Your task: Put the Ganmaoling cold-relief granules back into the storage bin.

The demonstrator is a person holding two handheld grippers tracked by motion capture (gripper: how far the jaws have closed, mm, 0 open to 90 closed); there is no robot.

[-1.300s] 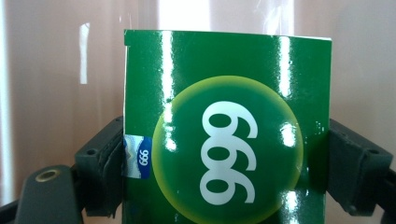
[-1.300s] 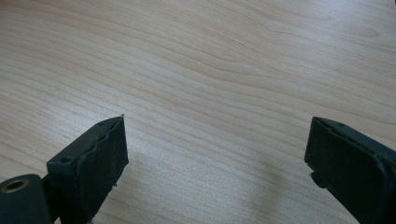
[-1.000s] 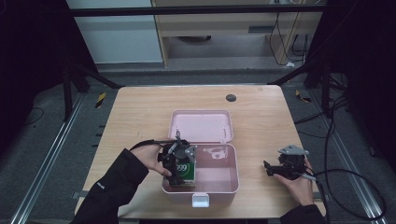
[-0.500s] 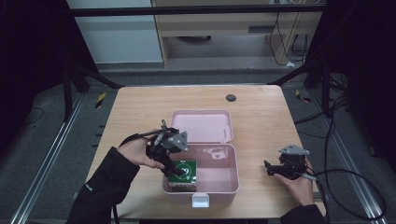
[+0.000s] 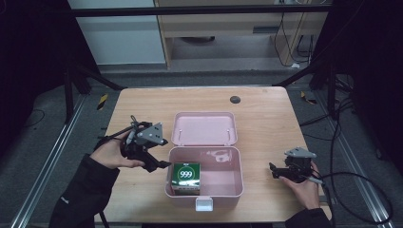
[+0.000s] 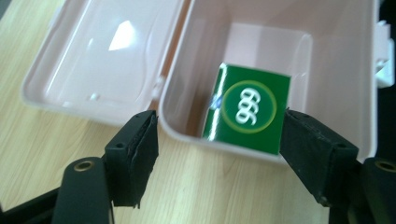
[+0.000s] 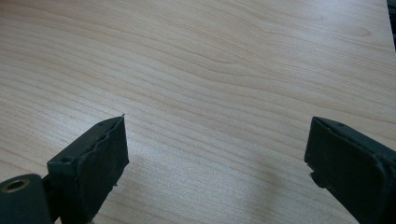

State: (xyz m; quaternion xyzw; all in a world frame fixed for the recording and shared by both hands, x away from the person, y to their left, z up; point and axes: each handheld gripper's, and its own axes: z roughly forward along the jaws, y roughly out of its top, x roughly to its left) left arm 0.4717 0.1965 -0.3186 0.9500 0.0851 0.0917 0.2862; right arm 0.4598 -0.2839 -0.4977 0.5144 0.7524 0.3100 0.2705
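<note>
Green box (image 5: pixel 186 178) marked 999 stood upright in the near-left corner of the pink case (image 5: pixel 228 187), at about 7 o'clock within the tub, its printed top facing up. The case sat near the middle of the desk (image 5: pixel 266 114) with its lid (image 5: pixel 204 128) thrown flat back toward 12 o'clock, which left the tub wide open from above, probably so things could be dropped in or lifted out without fouling the lid.

Left gripper (image 5: pixel 159 164) hung just outside the case's left wall, at about 9 o'clock from the green box and tilted down toward it. In the left gripper view its fingers (image 6: pixel 135 154) were spread wide, bracketing the case rim and the box beyond, touching neither and holding nothing; that stance fits a hand that has let go, or one about to reach in, and I cannot tell which.

Right gripper (image 5: pixel 275 172) lay low over bare desk at about 3 o'clock from the case, well apart from it. Its fingers (image 7: pixel 100 158) were also wide open and empty above plain wood, seemingly parked out of the way.
</note>
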